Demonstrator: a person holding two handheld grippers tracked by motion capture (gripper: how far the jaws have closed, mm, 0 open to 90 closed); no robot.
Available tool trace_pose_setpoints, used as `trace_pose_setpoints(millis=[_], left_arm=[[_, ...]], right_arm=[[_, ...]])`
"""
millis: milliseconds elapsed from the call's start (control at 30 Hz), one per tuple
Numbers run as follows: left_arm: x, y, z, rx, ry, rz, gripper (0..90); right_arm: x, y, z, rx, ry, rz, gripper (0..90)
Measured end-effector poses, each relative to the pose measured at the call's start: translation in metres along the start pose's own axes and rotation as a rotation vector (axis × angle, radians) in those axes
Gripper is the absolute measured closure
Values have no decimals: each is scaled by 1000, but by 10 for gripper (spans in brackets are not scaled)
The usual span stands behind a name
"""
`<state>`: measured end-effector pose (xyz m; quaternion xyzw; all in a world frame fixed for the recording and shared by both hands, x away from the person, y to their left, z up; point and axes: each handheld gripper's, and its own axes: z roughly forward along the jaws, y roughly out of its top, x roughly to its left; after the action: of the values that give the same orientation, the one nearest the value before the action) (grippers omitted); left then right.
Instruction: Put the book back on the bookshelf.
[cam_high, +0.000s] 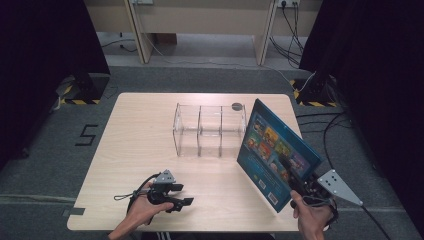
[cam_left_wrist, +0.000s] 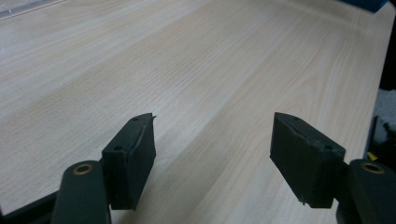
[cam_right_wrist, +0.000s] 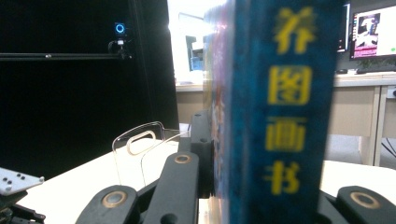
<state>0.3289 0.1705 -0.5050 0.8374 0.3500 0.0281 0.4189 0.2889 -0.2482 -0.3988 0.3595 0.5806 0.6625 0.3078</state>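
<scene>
Transport step: blue picture book (cam_high: 275, 152) is clamped by the right gripper (cam_high: 295, 182), held tilted above the table (cam_high: 135, 150), just right of the clear divided rack (cam_high: 210, 129). Left gripper (cam_high: 175, 197) is parked, jaws apart, empty. Next: book to be squared upright and lowered into a slot.

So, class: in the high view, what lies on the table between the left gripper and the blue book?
Nothing: bare wooden table separates the left gripper from the blue book. The clear rack stands farther back, off that stretch.
</scene>
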Motion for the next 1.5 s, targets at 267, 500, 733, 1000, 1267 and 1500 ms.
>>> trace_pose_setpoints(millis=[267, 500, 733, 1000, 1267, 1500], left_arm=[[4, -2, 3, 27, 68, 66, 266], [4, -5, 8, 52, 120, 117, 177], [1, -8, 12, 40, 141, 181, 142], [1, -11, 15, 10, 132, 188, 102], [0, -12, 16, 9, 128, 197, 62], [0, -12, 16, 10, 124, 198, 55]], right_arm=[[3, 4, 16, -1, 9, 2, 831], [5, 7, 28, -7, 14, -4, 831], [5, 11, 39, -15, 7, 1, 831], [4, 13, 56, -14, -10, 17, 831], [8, 13, 80, -7, -34, -5, 831], [10, 13, 100, -23, -58, 14, 831]])
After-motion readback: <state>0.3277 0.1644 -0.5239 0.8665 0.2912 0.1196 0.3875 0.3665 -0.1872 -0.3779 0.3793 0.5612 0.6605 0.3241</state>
